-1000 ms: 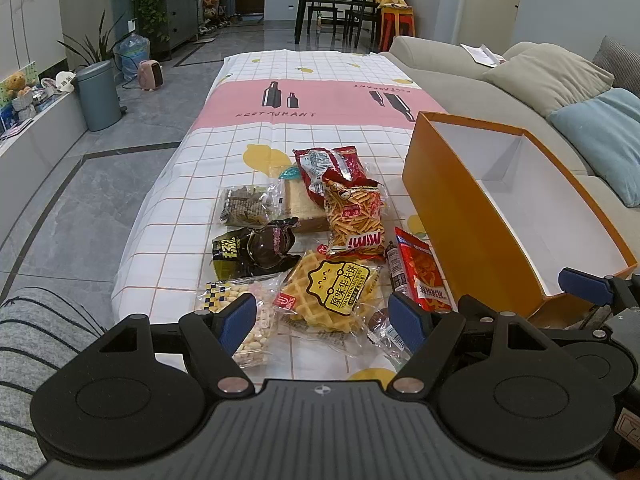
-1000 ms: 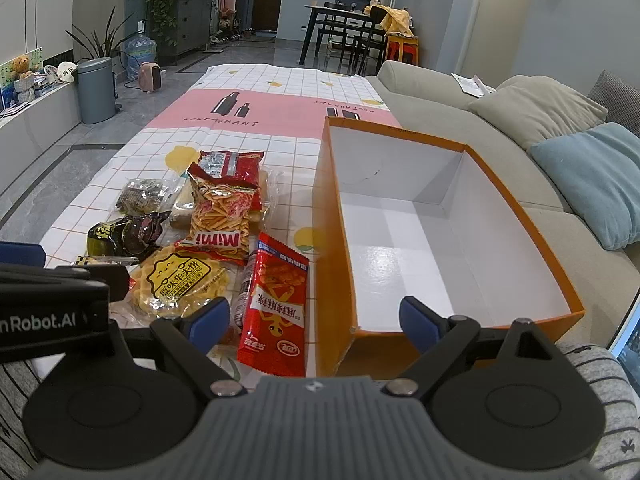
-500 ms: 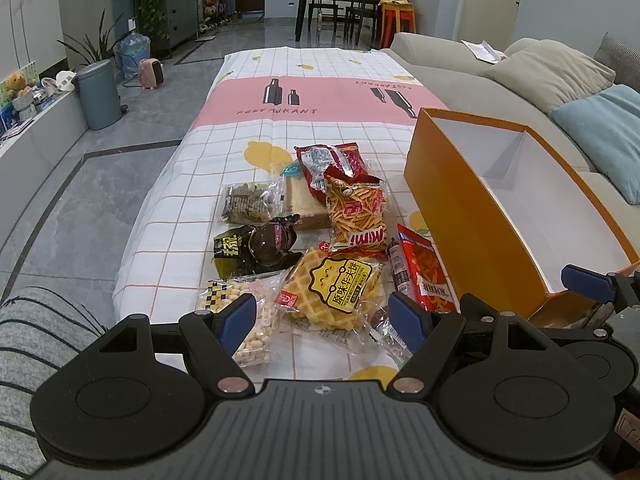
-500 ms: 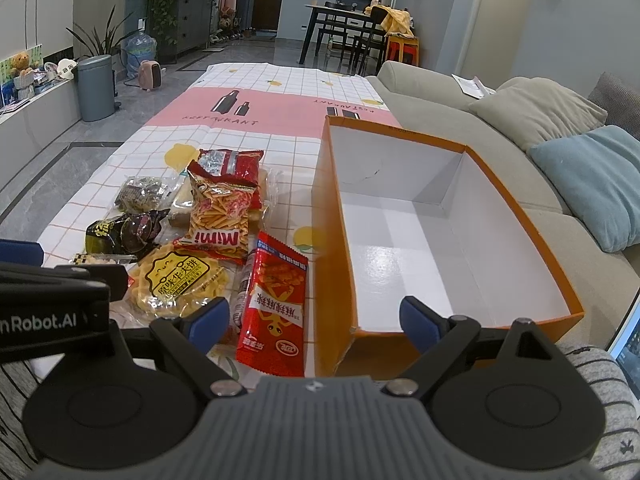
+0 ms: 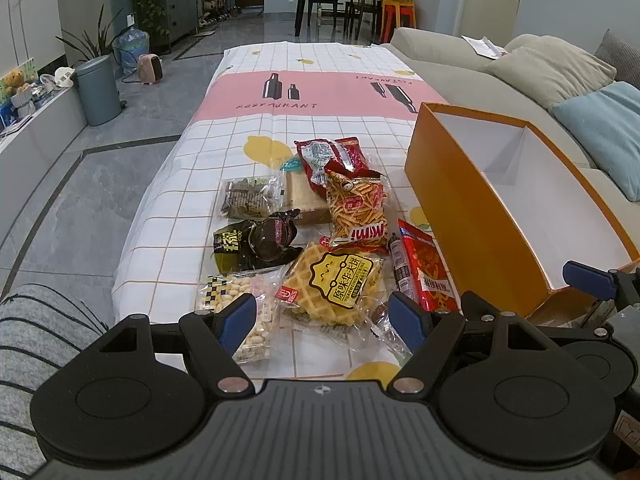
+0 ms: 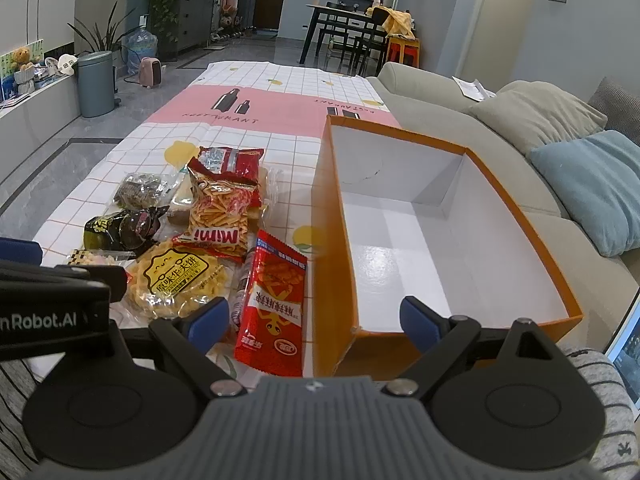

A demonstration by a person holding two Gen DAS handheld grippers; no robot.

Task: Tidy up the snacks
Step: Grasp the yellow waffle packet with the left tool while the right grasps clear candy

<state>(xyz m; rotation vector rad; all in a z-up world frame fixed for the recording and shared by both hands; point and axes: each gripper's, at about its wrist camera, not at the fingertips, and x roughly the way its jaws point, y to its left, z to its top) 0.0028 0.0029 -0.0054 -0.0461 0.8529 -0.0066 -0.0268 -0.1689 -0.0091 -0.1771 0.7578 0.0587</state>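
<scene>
Orange box (image 6: pixel 420 216) runs lengthwise away from both spread, empty claws (image 5: pixel 322 320) (image 6: pixel 310 318).

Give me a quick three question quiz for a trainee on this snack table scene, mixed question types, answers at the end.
1. True or false: the orange box already holds a snack.
2. Multiple choice: the long red packet lies A) inside the box, B) on the tablecloth between the waffle pack and the box, C) on the sofa.
3. Short answer: how do the jaws of the left gripper and the right gripper stand?

Key: 1. False, its white inside is bare. 2. B. 3. Both open, holding nothing.
</scene>
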